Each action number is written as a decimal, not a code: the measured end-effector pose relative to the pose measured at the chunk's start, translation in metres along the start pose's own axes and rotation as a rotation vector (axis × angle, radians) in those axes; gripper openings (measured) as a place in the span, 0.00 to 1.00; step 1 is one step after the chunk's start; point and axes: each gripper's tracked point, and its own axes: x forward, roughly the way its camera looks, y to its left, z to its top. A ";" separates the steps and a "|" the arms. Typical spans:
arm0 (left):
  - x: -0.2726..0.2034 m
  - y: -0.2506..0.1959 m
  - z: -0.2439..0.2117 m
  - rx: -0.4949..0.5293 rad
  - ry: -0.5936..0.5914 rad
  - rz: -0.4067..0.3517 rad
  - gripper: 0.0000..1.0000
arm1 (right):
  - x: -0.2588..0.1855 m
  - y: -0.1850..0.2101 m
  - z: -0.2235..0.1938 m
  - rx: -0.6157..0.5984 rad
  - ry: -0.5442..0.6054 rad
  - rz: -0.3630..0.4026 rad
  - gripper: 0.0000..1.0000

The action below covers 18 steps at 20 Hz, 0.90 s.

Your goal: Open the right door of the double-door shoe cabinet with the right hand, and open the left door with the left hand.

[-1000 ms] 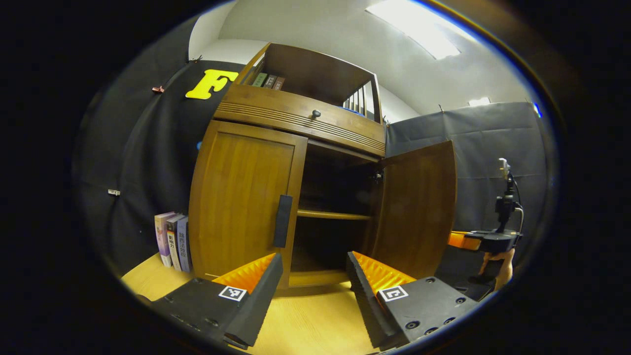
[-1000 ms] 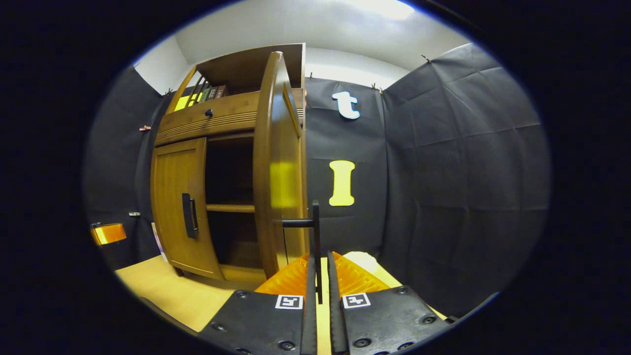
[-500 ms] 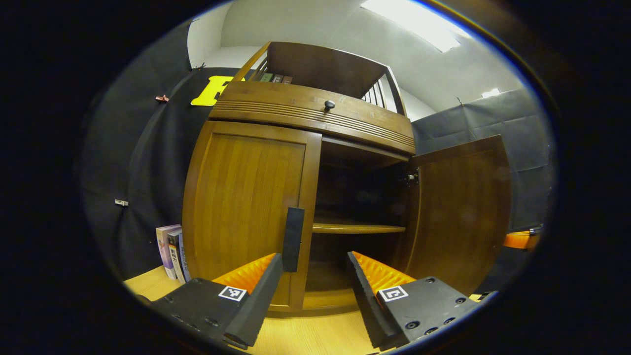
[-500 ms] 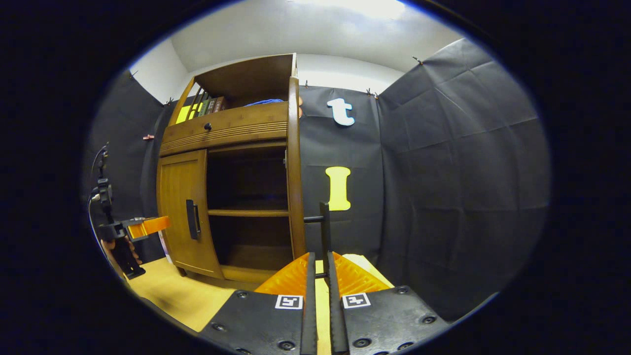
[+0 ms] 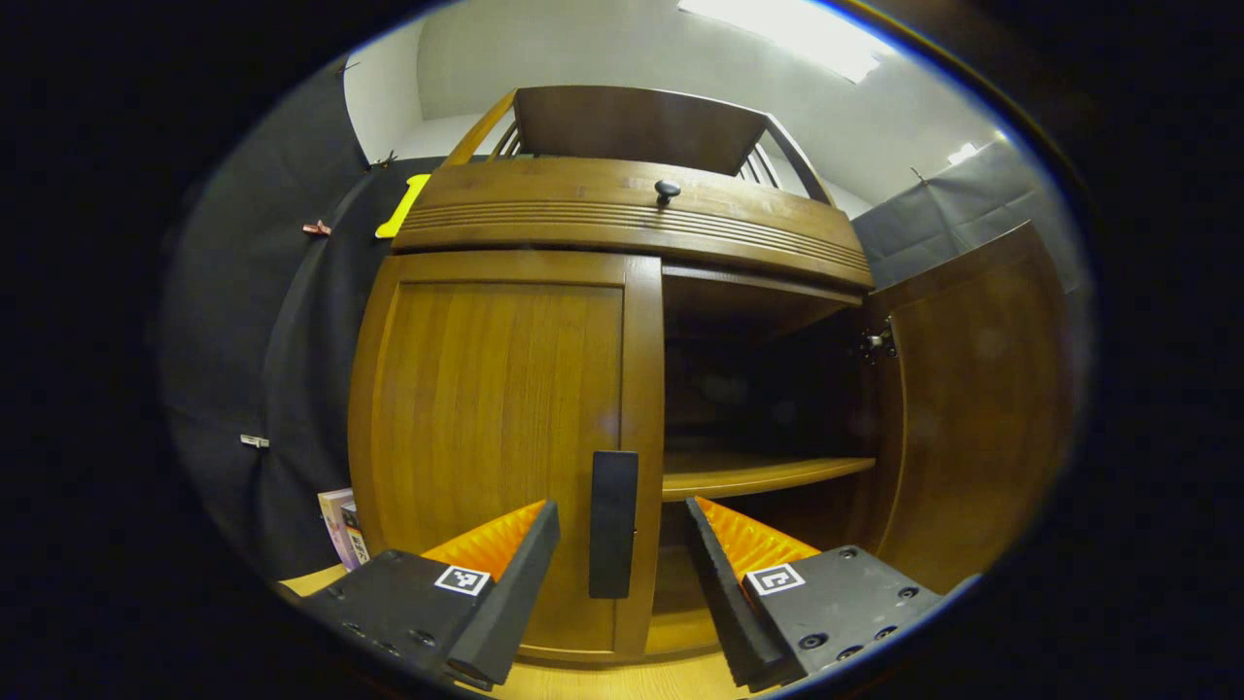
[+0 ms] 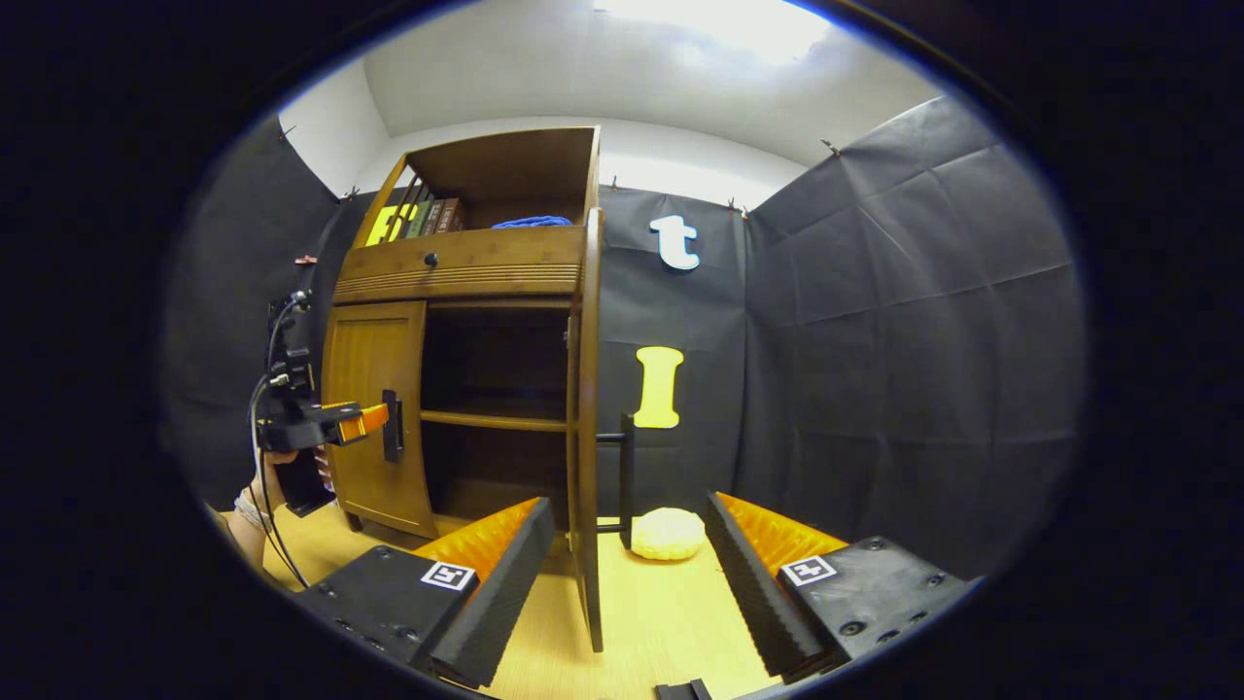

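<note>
Upright, the left door's handle (image 5: pixel 613 523) stands between the spread left claw (image 5: pixel 615 574).

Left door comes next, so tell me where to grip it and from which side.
Grip the left door's upright bar handle at mid-height, coming straight from the front. The left hand-held gripper already straddles it, jaws open; closing them sideways suits the narrow vertical bar.

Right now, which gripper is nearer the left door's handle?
Left. The left gripper has its open fingers either side of the left door handle. The right gripper sits open by the swung-out right door.
</note>
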 end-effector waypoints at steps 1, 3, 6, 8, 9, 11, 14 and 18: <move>0.013 0.002 -0.006 -0.001 0.002 0.013 0.80 | -0.003 -0.002 0.008 0.010 -0.015 -0.002 0.96; 0.035 0.008 -0.017 0.009 0.017 0.032 0.80 | -0.017 -0.012 0.017 0.022 -0.049 -0.020 0.96; 0.049 0.007 -0.030 0.004 0.027 0.041 0.78 | -0.024 -0.025 0.023 -0.009 -0.085 -0.068 0.99; 0.055 0.009 -0.032 -0.008 0.019 0.055 0.71 | -0.024 -0.034 0.019 -0.034 -0.081 -0.100 0.96; 0.057 0.007 -0.031 -0.010 0.017 0.042 0.66 | -0.023 -0.036 0.015 -0.034 -0.070 -0.106 0.96; 0.062 0.004 -0.035 0.007 0.026 0.029 0.56 | -0.021 -0.037 0.012 -0.028 -0.050 -0.112 0.97; 0.063 0.007 -0.038 0.042 0.030 0.033 0.37 | -0.021 -0.039 0.011 -0.035 -0.048 -0.124 0.96; 0.062 0.007 -0.039 0.014 0.049 -0.005 0.31 | -0.023 -0.029 0.011 -0.039 -0.044 -0.093 0.96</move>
